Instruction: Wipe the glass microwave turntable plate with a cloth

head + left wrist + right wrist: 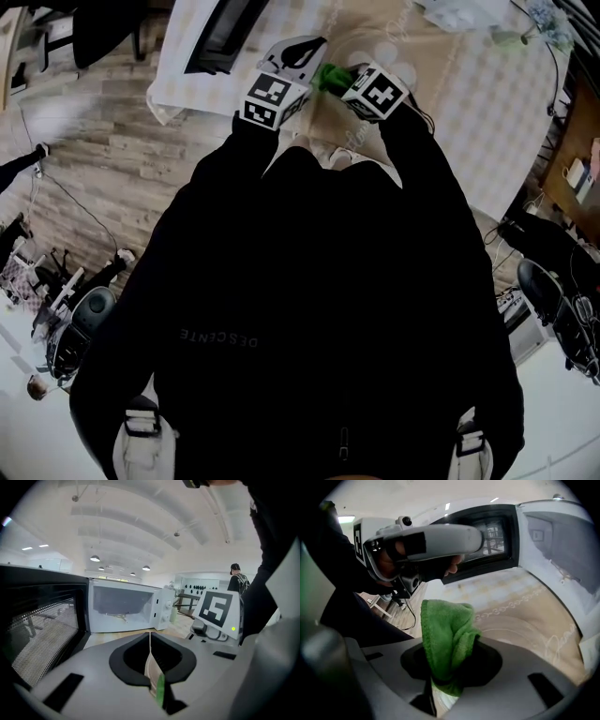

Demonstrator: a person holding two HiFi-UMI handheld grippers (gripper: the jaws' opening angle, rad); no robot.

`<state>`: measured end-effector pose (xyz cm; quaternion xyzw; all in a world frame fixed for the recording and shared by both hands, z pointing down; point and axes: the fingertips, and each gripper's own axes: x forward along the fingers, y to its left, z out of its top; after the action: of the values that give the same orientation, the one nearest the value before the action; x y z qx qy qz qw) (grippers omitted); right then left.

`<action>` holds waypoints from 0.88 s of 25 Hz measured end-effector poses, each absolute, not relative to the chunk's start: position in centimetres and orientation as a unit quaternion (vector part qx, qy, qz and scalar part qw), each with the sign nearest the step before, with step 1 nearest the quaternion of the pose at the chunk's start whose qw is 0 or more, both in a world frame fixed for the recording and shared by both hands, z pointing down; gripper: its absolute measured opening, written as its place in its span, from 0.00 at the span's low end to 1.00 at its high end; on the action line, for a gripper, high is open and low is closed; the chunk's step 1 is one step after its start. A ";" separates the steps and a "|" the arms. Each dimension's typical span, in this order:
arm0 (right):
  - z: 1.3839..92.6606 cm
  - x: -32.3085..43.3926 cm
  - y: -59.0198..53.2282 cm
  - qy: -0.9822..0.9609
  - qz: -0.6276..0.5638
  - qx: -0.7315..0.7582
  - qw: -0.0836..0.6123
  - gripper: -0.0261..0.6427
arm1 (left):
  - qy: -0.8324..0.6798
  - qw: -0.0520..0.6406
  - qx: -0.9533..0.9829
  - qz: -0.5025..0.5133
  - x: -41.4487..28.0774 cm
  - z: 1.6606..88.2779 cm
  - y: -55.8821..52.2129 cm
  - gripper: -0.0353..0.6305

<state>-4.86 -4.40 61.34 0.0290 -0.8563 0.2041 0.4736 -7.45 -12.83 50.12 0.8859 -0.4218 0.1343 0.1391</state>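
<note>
The glass turntable plate (152, 670) shows edge-on as a thin pale strip, and my left gripper (151, 641) is shut on it. A sliver of green lies against the strip low down. My right gripper (451, 660) is shut on a folded green cloth (446, 634), which sticks up out of its jaws. The plate's clear curved rim (520, 632) shows just beyond the cloth. In the head view both grippers, left (292, 58) and right (349, 80), are held close together above the table, with the cloth (330, 75) between them.
A white microwave (126, 607) stands open ahead, and its dark mesh door (42, 630) swings out to the left. A beige patterned tablecloth (506, 597) covers the table. The person's black jacket fills most of the head view. Another person stands far back (236, 578).
</note>
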 end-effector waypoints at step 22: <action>61.1 3.7 -20.4 -0.812 0.125 0.145 0.552 0.23 | -0.397 0.146 0.897 0.130 -4.0 49.9 -18.2 0.09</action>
<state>3.70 -20.37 61.06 0.1447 -0.8119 0.1251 0.5516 -4.01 -18.16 49.95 0.8969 -0.3968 0.1298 0.1458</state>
